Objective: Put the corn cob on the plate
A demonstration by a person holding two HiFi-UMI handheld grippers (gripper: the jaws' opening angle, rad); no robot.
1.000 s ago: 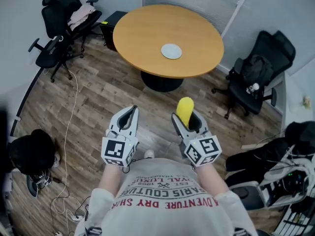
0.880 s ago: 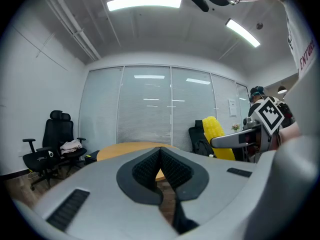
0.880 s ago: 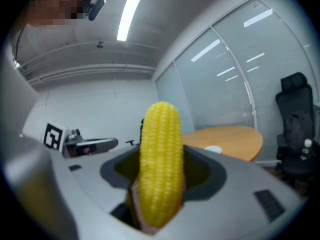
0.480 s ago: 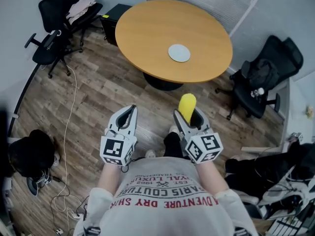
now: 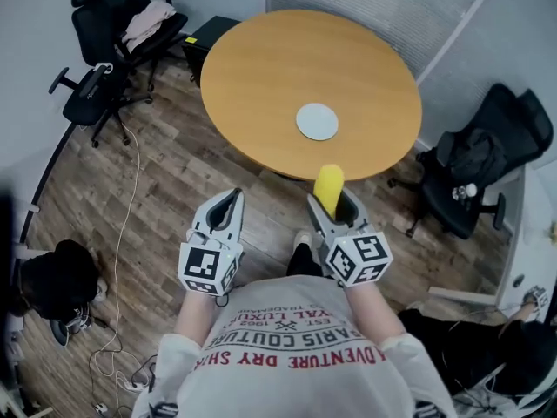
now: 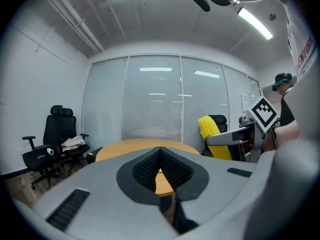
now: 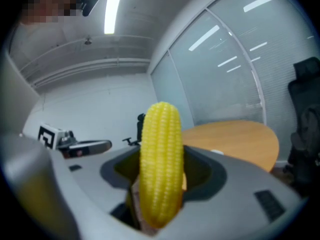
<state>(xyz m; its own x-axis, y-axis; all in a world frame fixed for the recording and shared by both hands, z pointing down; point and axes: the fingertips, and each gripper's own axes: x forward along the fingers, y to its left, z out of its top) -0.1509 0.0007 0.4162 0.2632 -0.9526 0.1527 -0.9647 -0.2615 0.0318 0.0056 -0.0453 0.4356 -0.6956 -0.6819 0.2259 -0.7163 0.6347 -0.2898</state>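
Around the round wooden worktop [image 5: 261, 68] stand black office chairs [image 5: 474, 159], left and right. The grey plate [image 5: 317, 121] lies on it. The right hand-held gripper [image 5: 330, 203] clasps the corn cob [image 5: 327, 185] upright at the near edge, apart from the plate. The left hand-held gripper [image 5: 229, 200] is clenched on nothing. The shirt [image 5: 287, 347] reads "PARIS COUTURE".

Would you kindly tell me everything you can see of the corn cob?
The corn cob is bright yellow, with neat rows of kernels and a rounded tip; it looks smooth, perhaps plastic. Its lower part is clamped between the jaws of the right claw, with the tip sticking out beyond them. It is held in the air, touching nothing else, short of the plate on the round table.
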